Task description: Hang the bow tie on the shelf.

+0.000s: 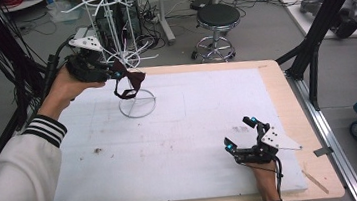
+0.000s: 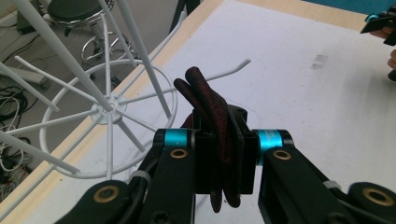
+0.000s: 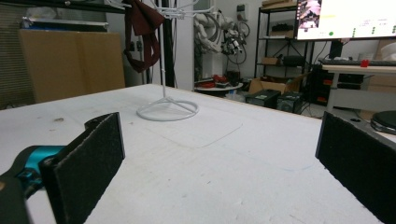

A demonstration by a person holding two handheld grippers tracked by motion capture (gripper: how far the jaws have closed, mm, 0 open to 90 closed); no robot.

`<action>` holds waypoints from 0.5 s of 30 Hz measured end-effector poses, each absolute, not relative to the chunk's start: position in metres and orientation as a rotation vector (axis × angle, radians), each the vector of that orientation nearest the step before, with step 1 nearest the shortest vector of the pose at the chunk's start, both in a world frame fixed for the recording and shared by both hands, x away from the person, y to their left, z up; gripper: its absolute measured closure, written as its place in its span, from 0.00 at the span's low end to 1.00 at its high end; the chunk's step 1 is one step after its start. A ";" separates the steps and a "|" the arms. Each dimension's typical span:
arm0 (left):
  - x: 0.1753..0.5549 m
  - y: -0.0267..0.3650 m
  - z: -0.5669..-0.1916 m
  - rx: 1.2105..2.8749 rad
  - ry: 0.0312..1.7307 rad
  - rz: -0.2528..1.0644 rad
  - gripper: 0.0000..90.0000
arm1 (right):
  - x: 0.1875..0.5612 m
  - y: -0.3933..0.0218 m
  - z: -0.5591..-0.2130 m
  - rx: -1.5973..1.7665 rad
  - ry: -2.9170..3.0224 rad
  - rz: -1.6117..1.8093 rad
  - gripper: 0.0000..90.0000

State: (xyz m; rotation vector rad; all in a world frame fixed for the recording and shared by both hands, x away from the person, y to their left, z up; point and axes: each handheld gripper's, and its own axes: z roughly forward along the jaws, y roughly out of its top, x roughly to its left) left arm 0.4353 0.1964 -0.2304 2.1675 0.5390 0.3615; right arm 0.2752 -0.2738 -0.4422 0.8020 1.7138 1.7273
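The high view sets the left gripper at 10 o'clock over the white board, beside the white wire rack, with a dark red bow tie hanging from its tips above the rack's ring base. The left gripper view gives what that one cannot: the 2 jaws pressed tight on the bow tie (its folded bands stick out at 12 o'clock and trail past 6 o'clock), and 1 hooked rack prong just beyond it. The right gripper sits at 5 o'clock, low over the board, well apart from the bow tie. The right gripper view shows its jaws spread wide with nothing between, the bow tie far off at 11 o'clock.
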 end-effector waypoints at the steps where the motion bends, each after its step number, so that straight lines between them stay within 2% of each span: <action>1: 0.436 0.196 -0.231 2.163 0.543 0.354 0.89 | 0.275 -0.273 -0.442 0.810 1.718 1.728 0.01; 4: 0.436 0.197 -0.231 2.145 0.551 0.343 0.83 | 0.275 -0.273 -0.443 0.810 1.716 1.729 0.01; 5: 0.436 0.198 -0.231 2.097 0.555 0.347 0.65 | 0.276 -0.274 -0.446 0.820 1.716 1.731 0.01; 7: 0.435 0.200 -0.232 2.066 0.508 0.329 0.55 | 0.276 -0.274 -0.447 0.828 1.721 1.727 0.01; 9: 0.433 0.199 -0.233 2.049 0.519 0.356 0.33 | 0.276 -0.274 -0.448 0.837 1.720 1.724 0.01; 10: 0.431 0.199 -0.234 2.019 0.564 0.422 0.21 | 0.276 -0.274 -0.448 0.836 1.716 1.725 0.01; 12: 0.429 0.200 -0.234 2.004 0.574 0.439 0.12 | 0.277 -0.274 -0.449 0.830 1.715 1.717 0.01; 14: 0.424 0.202 -0.236 1.957 0.566 0.465 0.10 | 0.276 -0.274 -0.449 0.835 1.721 1.712 0.01; 15: 0.421 0.203 -0.236 1.953 0.549 0.482 0.04 | 0.276 -0.273 -0.449 0.839 1.720 1.711 0.01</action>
